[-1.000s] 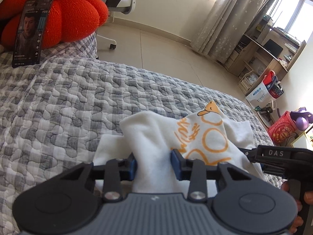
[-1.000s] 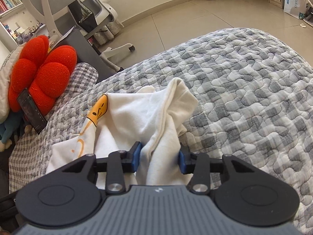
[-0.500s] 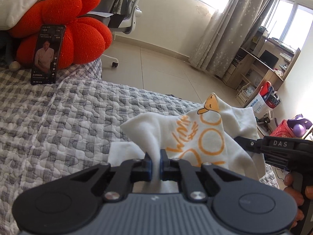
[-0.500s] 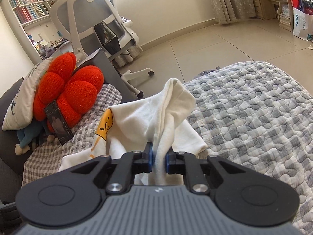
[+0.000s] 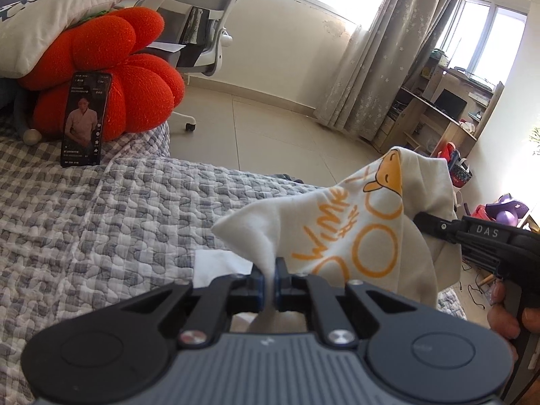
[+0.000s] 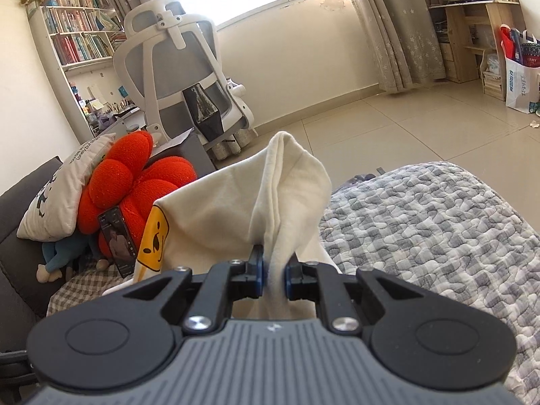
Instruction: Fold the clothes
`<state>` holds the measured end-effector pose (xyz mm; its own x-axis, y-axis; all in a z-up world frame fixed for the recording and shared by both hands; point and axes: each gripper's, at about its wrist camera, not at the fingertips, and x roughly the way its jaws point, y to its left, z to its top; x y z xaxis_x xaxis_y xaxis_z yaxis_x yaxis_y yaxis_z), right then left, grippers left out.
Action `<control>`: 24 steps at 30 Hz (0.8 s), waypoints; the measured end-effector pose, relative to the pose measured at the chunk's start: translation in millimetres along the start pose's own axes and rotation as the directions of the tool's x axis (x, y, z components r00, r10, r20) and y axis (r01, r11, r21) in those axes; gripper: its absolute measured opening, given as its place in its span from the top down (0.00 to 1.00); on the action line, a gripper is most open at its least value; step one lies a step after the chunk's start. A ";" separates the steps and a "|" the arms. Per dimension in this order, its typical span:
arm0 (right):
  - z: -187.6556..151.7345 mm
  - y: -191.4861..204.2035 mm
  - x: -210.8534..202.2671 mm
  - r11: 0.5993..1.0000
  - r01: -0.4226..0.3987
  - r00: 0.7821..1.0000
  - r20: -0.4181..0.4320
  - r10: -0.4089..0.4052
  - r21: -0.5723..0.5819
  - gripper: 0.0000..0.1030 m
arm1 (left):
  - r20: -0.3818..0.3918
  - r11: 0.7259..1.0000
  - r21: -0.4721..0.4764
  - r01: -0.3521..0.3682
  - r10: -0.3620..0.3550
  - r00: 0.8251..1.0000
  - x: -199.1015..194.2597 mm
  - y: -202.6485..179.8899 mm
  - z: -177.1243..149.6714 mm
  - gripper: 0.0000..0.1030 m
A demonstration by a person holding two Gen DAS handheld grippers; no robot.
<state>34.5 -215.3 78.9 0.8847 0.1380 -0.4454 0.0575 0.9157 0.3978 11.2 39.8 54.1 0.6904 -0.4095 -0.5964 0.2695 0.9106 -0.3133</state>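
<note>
A cream T-shirt (image 5: 341,233) with orange lettering and a cartoon print hangs lifted above the grey quilted bed (image 5: 101,216). My left gripper (image 5: 268,285) is shut on a bunched fold of it. My right gripper (image 6: 274,275) is shut on another bunched part of the same shirt (image 6: 236,216). The right gripper also shows in the left wrist view (image 5: 418,217), pinching the shirt's far side. A lower part of the shirt (image 5: 216,263) still touches the quilt.
A red flower cushion (image 5: 111,77) with a phone (image 5: 85,119) leaning on it sits at the bed's left end, under a white pillow (image 5: 40,30). A white office chair (image 6: 182,77) stands on the tiled floor beyond the bed. Shelves and bags line the far wall.
Both grippers closed on the shirt, which lay between open jaws a second ago. Both then rose, lifting the shirt off the quilt.
</note>
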 end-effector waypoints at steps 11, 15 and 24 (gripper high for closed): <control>5.8 -0.9 -11.3 0.999 0.036 0.997 0.074 -0.034 -0.026 0.87 | -0.135 0.985 0.169 0.019 0.004 0.991 10.0 -24.7 -16.3 0.95; 3.5 -0.4 -10.5 0.996 0.077 0.996 0.052 -0.074 -0.053 0.87 | -0.195 0.970 0.243 0.025 0.023 0.980 19.7 -35.2 -25.7 0.95; -11.9 -31.5 12.4 0.981 0.171 0.977 -0.112 -0.180 -0.086 0.87 | -0.262 0.950 0.302 0.076 0.006 0.965 30.7 -48.3 -39.1 0.95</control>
<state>38.2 -237.9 51.3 0.8025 0.0120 -0.5965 0.1679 0.9548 0.2451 -6.9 -18.9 22.1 0.4917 -0.4045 -0.7711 0.5114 0.8509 -0.1202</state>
